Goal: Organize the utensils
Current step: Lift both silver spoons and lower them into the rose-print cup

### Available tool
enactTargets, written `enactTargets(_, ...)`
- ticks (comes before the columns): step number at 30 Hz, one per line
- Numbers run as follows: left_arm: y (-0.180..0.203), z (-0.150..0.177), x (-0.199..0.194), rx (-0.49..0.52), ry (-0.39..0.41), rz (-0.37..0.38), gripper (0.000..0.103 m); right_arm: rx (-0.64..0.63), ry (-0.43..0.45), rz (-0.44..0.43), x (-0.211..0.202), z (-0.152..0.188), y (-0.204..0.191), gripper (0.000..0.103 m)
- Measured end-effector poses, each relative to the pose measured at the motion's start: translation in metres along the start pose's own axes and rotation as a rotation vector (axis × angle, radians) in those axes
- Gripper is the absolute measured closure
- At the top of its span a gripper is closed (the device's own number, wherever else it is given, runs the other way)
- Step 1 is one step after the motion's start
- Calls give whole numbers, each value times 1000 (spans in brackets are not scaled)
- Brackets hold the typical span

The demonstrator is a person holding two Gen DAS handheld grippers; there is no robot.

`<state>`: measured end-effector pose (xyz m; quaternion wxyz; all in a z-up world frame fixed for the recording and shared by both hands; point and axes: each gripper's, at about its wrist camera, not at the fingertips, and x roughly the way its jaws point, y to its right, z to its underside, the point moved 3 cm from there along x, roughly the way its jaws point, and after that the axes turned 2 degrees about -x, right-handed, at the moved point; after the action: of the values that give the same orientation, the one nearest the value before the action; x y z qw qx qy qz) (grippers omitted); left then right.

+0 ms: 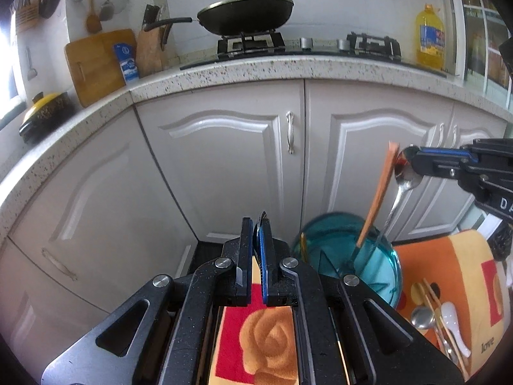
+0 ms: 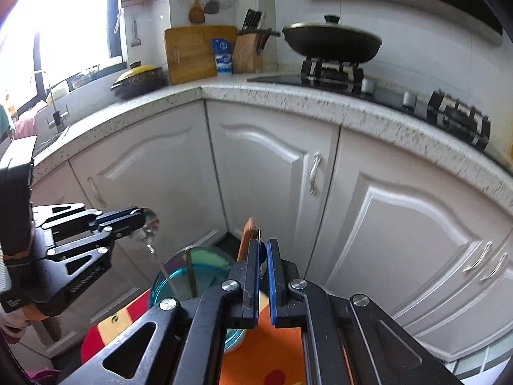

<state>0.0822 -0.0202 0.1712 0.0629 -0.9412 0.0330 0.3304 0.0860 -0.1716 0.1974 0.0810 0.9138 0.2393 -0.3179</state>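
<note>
The sorting is partly done. A teal glass cup (image 1: 333, 240) stands on an orange and red patterned cloth (image 1: 461, 256) and already holds a flat orange wooden stick (image 1: 381, 192) and a thin yellowish piece (image 1: 303, 243).

The right tongs (image 1: 413, 163) are clamped on the bowl of a shiny metal spoon (image 1: 405, 173), whose handle reaches down into the cup. The left tongs (image 1: 256, 234) are pinched on the bowl of a second metal spoon (image 2: 147, 227), its handle hanging over the cup's rim.

Left to do, I judge: drop both spoons, then gather a round metal ladle-spoon (image 1: 423, 317), wooden chopsticks (image 1: 433, 298) and a white ceramic spoon (image 1: 452, 320) lying on the cloth.

The table under the cloth is hidden. Whether the wooden stick touches the right tongs is unclear, and the second spoon's tip is lost behind the glass.
</note>
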Motion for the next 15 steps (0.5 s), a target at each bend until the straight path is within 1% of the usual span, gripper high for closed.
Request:
enactTargets(2, 3, 4, 2, 0, -11, -1, 101, 15, -27, -28, 6, 9, -3, 99)
enactTargets(5, 8, 10, 6, 11, -34, 3, 100, 14, -64, -47, 15, 20, -9, 98)
enactTargets(9, 16, 17, 7, 22, -65, 18, 99, 66, -62, -81, 13, 23, -5, 97)
enactTargets(11, 16, 18, 6, 8, -76, 26, 99, 103, -53, -107, 10, 23, 0, 91)
enactTargets(12, 16, 18, 6, 0, -82, 33, 97, 111, -43, -110, 6, 23, 1, 82)
enactTargets(13, 15, 18, 6, -5, -84, 41, 95, 117, -36, -114, 2, 23, 3, 76)
enactTargets(14, 15, 18, 5, -14, -87, 47, 88, 120, -34, -116, 0, 23, 3, 72)
enactTargets(15, 14, 18, 5, -24, -91, 53, 82, 121, -37, -116, -2, 23, 2, 72)
